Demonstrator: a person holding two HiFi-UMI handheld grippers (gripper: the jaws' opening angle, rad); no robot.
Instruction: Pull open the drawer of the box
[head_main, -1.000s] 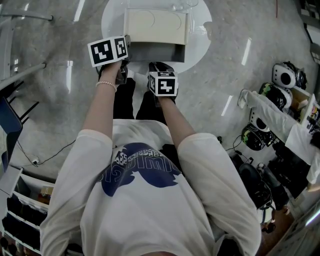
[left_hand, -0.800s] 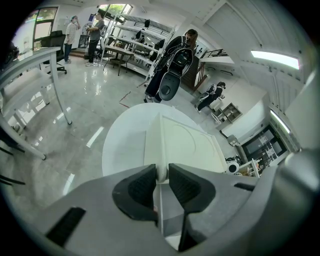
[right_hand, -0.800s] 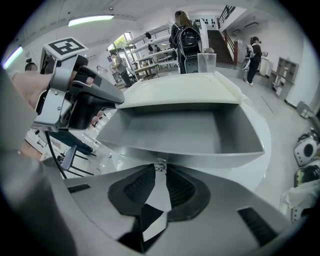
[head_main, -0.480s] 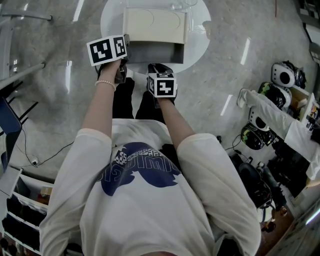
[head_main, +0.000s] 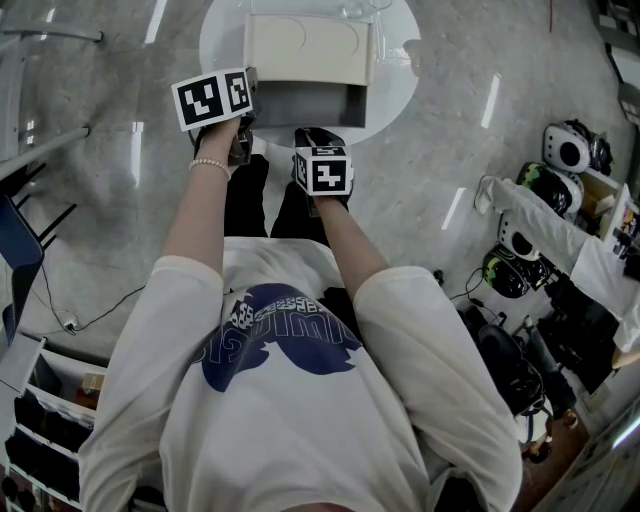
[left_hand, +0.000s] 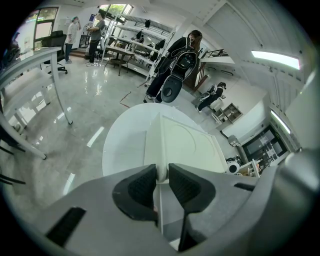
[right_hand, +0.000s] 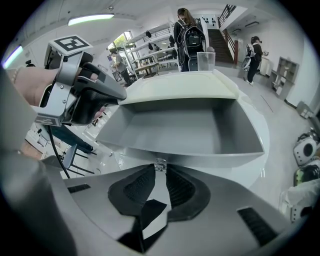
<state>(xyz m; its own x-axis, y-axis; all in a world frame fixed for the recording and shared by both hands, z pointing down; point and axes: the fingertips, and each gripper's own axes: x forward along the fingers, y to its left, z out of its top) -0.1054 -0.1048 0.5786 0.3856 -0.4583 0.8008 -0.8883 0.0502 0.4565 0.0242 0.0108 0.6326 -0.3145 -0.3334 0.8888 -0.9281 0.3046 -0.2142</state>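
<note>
**Grey drawer open, both grippers closed on the box**

A cream rectangular box (head_main: 310, 48) with a faint curved line moulded into its lid is seen on the round white tabletop (head_main: 225, 40). It sits at the tabletop's near edge, in front of the person. From its front a grey open-topped drawer (right_hand: 170, 127) stands drawn out towards the person. The drawer's smooth inside is bare, and its front wall reaches past the tabletop's rim.

The small clear knob (right_hand: 160, 164) at the middle of the drawer's front wall is pinched between the jaws of the right gripper (right_hand: 159, 172). These are nearly together, with only the knob between them.

The near left corner of the box is clamped between the dark ribbed jaws of the left gripper (left_hand: 161, 172), just beside the drawer's left side.
</note>
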